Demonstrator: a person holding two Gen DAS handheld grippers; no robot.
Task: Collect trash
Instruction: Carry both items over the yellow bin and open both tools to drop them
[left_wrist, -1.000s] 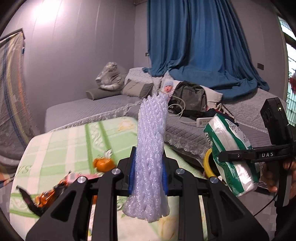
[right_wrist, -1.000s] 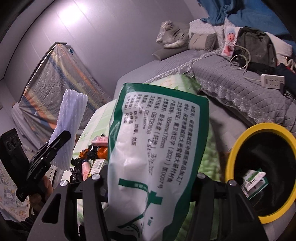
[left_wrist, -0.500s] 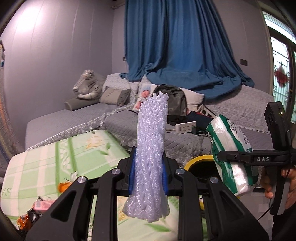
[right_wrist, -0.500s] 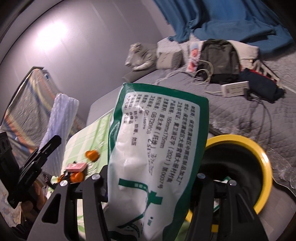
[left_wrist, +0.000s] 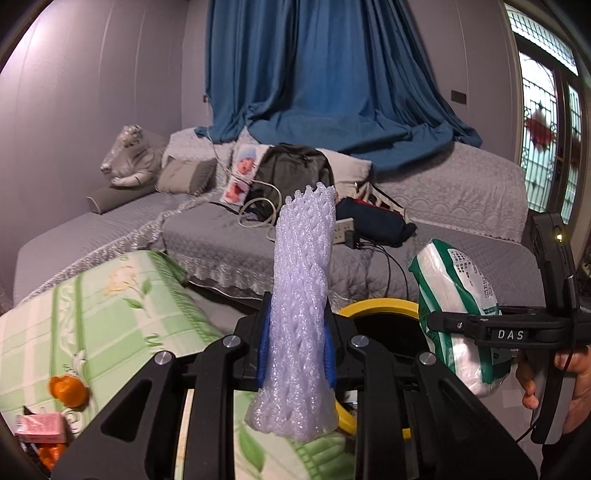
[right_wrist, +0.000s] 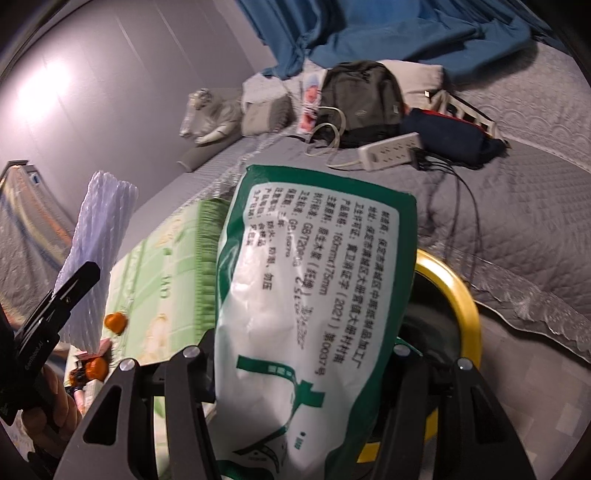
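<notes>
My left gripper (left_wrist: 297, 354) is shut on a white foam fruit net (left_wrist: 301, 310) that stands upright between its blue pads. My right gripper (right_wrist: 303, 373) is shut on a green-and-white tissue pack (right_wrist: 310, 314), which fills the middle of the right wrist view. Behind and below both sits a yellow-rimmed trash bin (left_wrist: 380, 308), its rim (right_wrist: 465, 314) partly hidden by the pack. In the left wrist view the tissue pack (left_wrist: 458, 314) hangs at the right, over the bin's right side. The foam net (right_wrist: 98, 254) shows at the left of the right wrist view.
A green checked cloth (left_wrist: 96, 314) covers the table, with orange fruit (left_wrist: 68, 391), a pink packet (left_wrist: 40, 428) and wrappers at its left. Behind stands a grey sofa (left_wrist: 461, 206) with a backpack (left_wrist: 291, 173), a power strip (right_wrist: 391, 151) and cables. A hand (left_wrist: 554, 384) grips the right gripper's handle.
Both grippers have swung right, away from the table's litter and toward the bin. The yellow rim now lies right behind the net and the pack. Both grips are unchanged.
</notes>
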